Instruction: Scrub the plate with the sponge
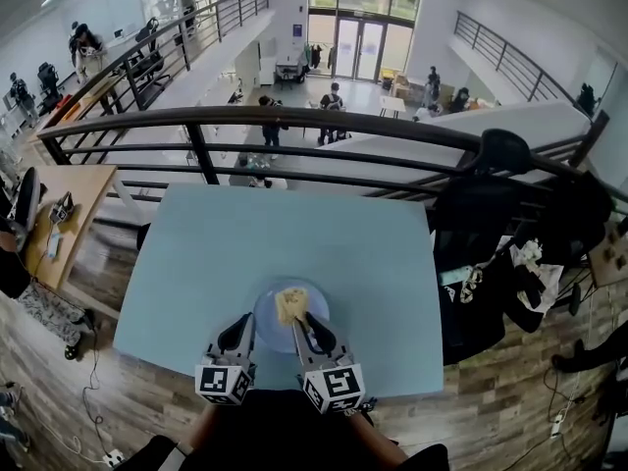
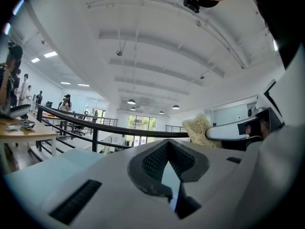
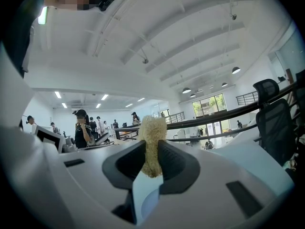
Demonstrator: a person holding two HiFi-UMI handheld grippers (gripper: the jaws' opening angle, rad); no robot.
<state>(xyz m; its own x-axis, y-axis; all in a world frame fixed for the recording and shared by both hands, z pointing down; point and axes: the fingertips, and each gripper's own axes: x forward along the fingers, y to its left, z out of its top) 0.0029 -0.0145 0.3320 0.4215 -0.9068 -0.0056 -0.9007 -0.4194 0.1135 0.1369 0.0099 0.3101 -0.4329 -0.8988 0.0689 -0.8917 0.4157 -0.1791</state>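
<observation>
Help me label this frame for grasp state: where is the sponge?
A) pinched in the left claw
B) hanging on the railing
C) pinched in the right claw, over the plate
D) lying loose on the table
C: the right gripper view shows the sponge squeezed between the jaws of the right claw, and the head view shows it over the plate.

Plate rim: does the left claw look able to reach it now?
Probably yes. The left claw sits at the left rim of the plate with nothing between; the right claw, shut on the sponge, occupies the other side.
</observation>
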